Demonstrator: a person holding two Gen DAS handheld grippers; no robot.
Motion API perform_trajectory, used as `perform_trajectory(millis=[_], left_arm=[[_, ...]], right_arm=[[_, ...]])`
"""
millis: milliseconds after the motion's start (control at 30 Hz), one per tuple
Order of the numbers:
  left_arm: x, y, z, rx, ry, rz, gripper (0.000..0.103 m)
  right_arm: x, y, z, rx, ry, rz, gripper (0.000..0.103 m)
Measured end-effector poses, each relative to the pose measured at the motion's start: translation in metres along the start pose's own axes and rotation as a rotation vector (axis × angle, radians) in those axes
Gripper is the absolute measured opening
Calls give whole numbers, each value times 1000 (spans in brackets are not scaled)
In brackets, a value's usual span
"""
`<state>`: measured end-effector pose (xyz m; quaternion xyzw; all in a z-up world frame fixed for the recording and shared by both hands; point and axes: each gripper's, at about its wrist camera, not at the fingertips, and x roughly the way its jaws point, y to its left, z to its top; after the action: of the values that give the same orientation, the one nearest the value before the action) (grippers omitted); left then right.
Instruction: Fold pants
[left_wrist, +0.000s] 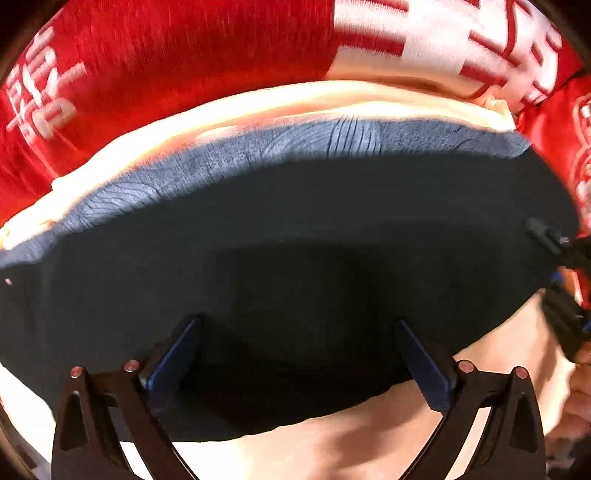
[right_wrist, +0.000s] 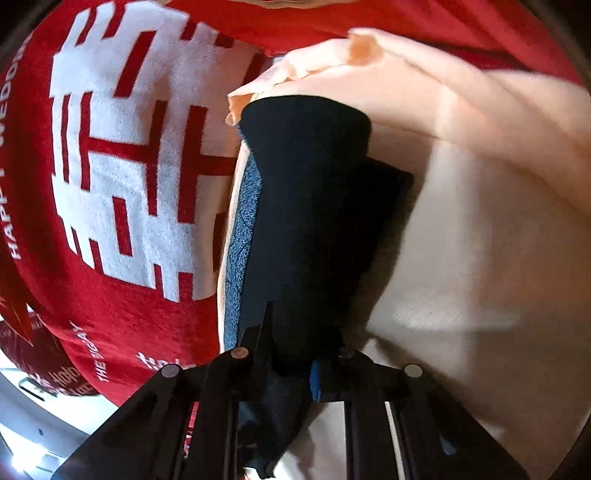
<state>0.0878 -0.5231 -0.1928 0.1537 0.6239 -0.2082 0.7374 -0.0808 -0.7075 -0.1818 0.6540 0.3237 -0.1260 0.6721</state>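
R gripper (right_wrist: 291, 354) clenched on dark pants (right_wrist: 310, 206), L gripper (left_wrist: 295, 354) spread wide above pants, prob. not touching.

A pale peach cloth (right_wrist: 480, 229) lies over a red blanket (right_wrist: 122, 177) printed with large white characters.

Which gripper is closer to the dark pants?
Right. The right gripper has its jaws shut on the edge of the pants, touching them. The left gripper hangs open above the pants, not gripping.
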Motion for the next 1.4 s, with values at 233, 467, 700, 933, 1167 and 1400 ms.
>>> perform_trajectory(millis=[233,467,700,933,1167,1400], left_arm=[[-6,-12,-1,94,-37,7,103],[-12,1,-5,124,-54,-44,103],[-57,90,-16,-40,-56,-97,103],[-83,210,-31,-165,-73,72,103],[-77,286,-53,-334,-40,147,103],[-74,288,-38,-231,-57,9,103]], right_arm=[[-8,78,-21,-326,0,-111,14],[8,162,-79,-724,40,-233,14],[42,207,-144,-951,94,-324,14],[119,215,-234,-1135,195,-465,15],[200,180,-302,-1262,238,-699,29],[187,186,-336,-1396,306,-657,56]])
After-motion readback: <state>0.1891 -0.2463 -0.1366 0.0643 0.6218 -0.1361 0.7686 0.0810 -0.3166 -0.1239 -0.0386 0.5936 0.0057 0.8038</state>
